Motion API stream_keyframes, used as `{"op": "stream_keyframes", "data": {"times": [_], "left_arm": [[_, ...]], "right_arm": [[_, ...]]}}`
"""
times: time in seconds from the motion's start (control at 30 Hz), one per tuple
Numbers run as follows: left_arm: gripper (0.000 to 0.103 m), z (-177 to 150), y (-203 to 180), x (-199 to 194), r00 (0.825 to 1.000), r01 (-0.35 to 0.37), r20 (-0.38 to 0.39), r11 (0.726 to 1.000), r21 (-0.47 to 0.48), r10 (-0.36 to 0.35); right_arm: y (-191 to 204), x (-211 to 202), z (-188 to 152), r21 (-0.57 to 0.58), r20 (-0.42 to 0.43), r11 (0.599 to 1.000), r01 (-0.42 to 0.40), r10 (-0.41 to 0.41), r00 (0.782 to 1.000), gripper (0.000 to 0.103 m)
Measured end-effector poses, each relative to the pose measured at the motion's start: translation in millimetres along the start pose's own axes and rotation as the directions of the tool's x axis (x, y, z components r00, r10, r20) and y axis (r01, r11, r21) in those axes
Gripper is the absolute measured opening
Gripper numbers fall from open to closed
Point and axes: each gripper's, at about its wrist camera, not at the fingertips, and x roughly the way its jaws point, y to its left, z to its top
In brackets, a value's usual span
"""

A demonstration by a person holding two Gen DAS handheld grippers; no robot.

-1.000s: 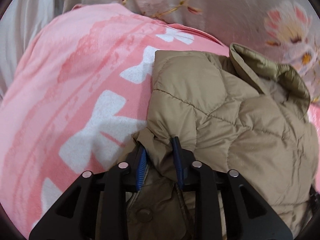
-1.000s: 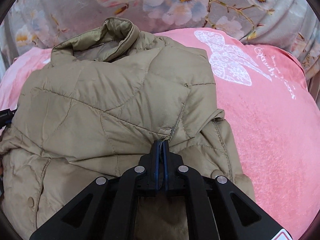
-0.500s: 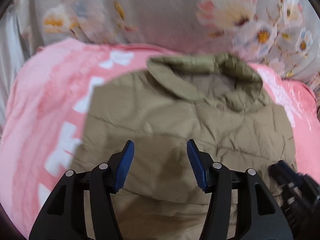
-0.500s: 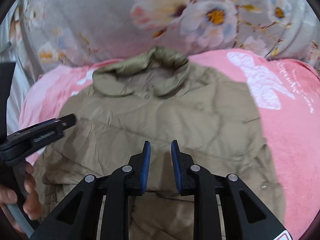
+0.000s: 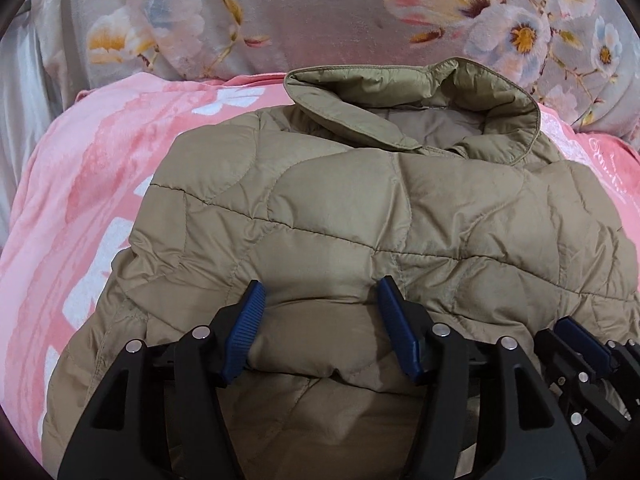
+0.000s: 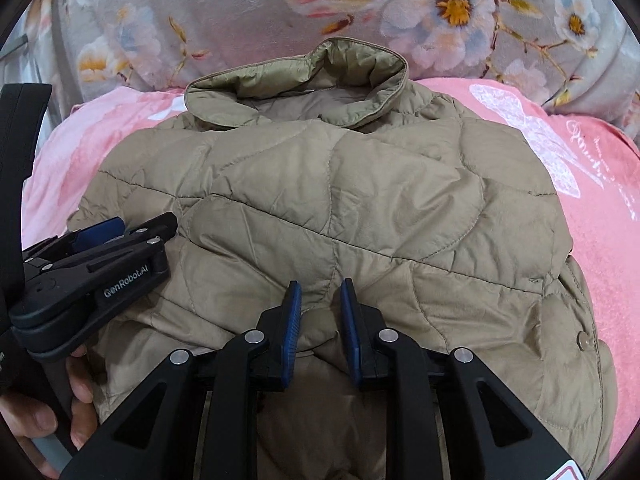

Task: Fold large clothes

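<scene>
Tan quilted jacket (image 5: 360, 216), folded over itself on the pink blanket (image 5: 80, 200), collar (image 5: 400, 108) farthest from both tools; left gripper (image 5: 320, 320) opening, unclamped at the jacket's near fold edge, right gripper (image 6: 320, 320) beside it, slightly parted, gripping nothing, presumably releasing the finished fold.

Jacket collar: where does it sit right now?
In both wrist views the collar stands at the far end of the tan quilted jacket, just before the floral cushion, with the pink blanket underneath.

Both sleeves let go & folded in — left gripper (image 5: 320, 328) opening, right gripper (image 6: 320, 330) slightly apart over jacket (image 5: 360, 216).
</scene>
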Motion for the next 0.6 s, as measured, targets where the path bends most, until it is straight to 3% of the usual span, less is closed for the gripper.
{"op": "stream_keyframes", "data": {"times": [0.6], "left_arm": [[0.058, -1.8, -4.4, 4.3, 0.999, -0.034, 0.003, 0.999, 0.022, 0.034]], "right_arm": [[-1.1, 0.7, -0.8, 0.013, 0.003, 1.0, -0.009, 0.009, 1.0, 0.019]]}}
